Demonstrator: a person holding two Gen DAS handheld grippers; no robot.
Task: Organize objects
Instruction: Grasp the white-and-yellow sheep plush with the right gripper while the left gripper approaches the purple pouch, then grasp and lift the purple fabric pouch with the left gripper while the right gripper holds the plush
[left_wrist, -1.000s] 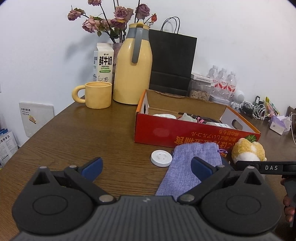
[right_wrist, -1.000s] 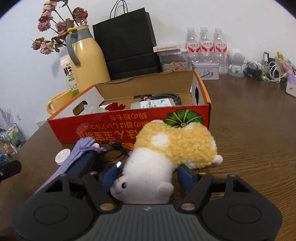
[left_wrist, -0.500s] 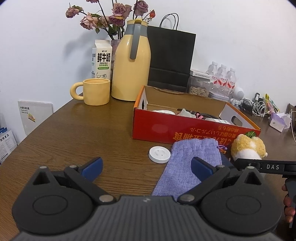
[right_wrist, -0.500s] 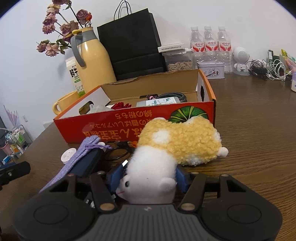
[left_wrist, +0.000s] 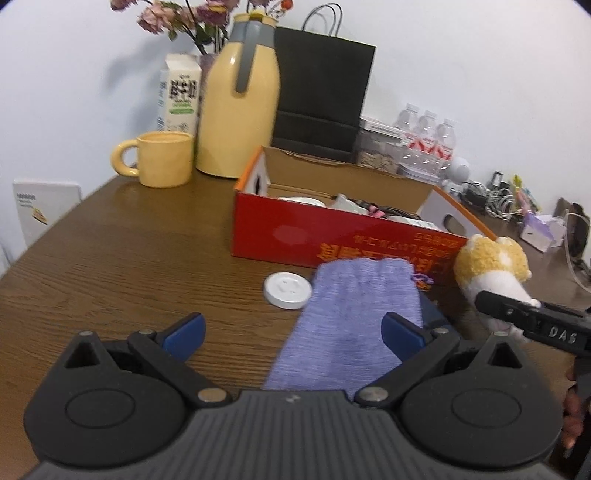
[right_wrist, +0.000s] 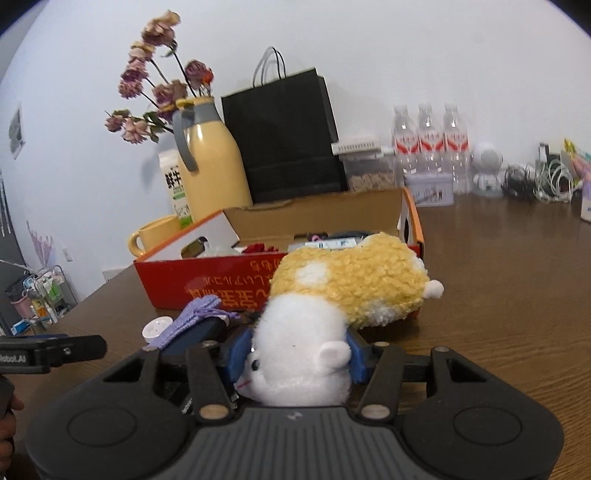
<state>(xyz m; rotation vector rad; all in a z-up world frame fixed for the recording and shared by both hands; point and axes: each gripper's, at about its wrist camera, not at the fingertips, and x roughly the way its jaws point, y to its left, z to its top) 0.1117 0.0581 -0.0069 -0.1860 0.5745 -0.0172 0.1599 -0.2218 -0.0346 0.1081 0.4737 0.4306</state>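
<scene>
Lifted since a second ago, the plush hamster (right_wrist: 332, 295) sits clamped in the right gripper (right_wrist: 295, 350), apparently off the table; the left gripper (left_wrist: 291, 328) gapes empty, purple pouch (left_wrist: 351, 314) at 12 o'clock.

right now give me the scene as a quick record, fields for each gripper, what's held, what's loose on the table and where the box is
left gripper: open, over the near end of the purple pouch
right gripper: shut on plush toy, gripped at its white head end
loose on table: pouch, white disc beside it
box: red, open top, just behind pouch and toy, already holds items
behind box: yellow jug, mug, black bag
</scene>
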